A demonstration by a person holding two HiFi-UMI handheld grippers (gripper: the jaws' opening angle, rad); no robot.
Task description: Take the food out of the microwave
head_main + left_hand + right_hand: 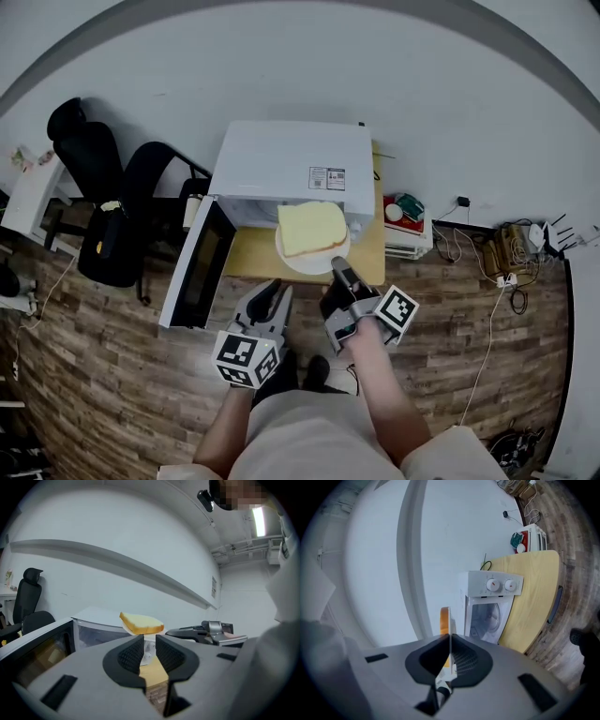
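A white microwave [291, 169] stands on a yellow table [248, 255] with its door [197, 267] swung open to the left. My right gripper [339, 272] is shut on the near rim of a white plate [302, 266], which it holds in the air before the microwave's opening. A slice of bread [311, 228] lies on the plate. The right gripper view shows the plate [450, 639] edge-on between the jaws, with the bread [444, 619] beside it. My left gripper [274, 295] hangs left of the plate, open a little and holding nothing. The left gripper view looks past that gripper [149, 651] to the bread [140, 623].
Two black office chairs [94, 169] and a white desk [28, 197] stand to the left. A low white shelf unit [408, 230] with small items sits right of the table. Cables and plugs [506, 258] lie on the wooden floor at the right.
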